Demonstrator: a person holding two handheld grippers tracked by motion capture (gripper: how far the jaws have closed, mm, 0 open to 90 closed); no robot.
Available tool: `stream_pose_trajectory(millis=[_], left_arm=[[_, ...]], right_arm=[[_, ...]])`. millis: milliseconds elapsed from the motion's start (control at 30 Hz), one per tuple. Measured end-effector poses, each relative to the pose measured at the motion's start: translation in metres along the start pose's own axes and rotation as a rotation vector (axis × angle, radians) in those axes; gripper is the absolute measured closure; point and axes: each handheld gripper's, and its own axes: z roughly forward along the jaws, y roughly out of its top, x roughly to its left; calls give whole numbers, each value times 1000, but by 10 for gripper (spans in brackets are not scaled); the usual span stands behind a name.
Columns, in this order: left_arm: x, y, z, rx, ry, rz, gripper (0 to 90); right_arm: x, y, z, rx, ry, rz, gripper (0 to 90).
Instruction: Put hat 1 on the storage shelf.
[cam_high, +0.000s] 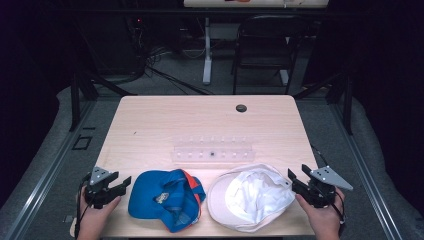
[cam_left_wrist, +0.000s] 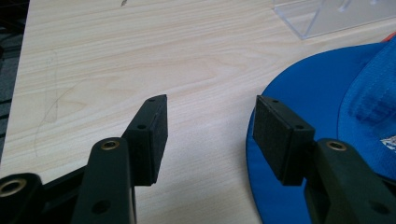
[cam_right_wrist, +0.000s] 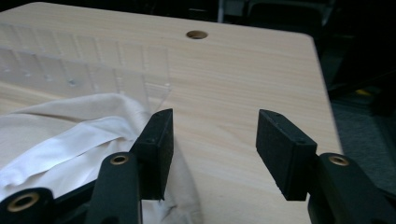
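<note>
A blue cap (cam_high: 162, 199) with an orange edge lies upside down near the table's front, left of centre. A white cap (cam_high: 252, 197) lies upside down beside it on the right. My left gripper (cam_high: 120, 182) is open just left of the blue cap; in the left gripper view (cam_left_wrist: 210, 128) bare wood shows between its jaws, with the blue cap's brim (cam_left_wrist: 317, 93) under the right jaw. My right gripper (cam_high: 291, 179) is open at the white cap's right edge; in the right gripper view (cam_right_wrist: 212, 140) the white cap (cam_right_wrist: 70, 140) lies beside the left jaw.
A clear plastic rack (cam_high: 212, 150) with a row of pegs stands mid-table behind the caps. A dark cable hole (cam_high: 241, 108) sits near the far edge. A black folding chair (cam_high: 267, 45) and a desk leg (cam_high: 207, 50) stand beyond the wooden table (cam_high: 150, 125).
</note>
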Motion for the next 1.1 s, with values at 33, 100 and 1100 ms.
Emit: stream_pose_trajectory(millis=[33, 100, 1100], left_arm=[[0, 0, 0, 0, 0, 0, 455], [-1, 0, 2, -1, -2, 2, 452], [-5, 14, 12, 2, -57, 4, 475]], right_arm=[[0, 0, 0, 0, 0, 0, 468], [0, -2, 1, 6, 18, 4, 481], [19, 75, 13, 571, 71, -118, 512]])
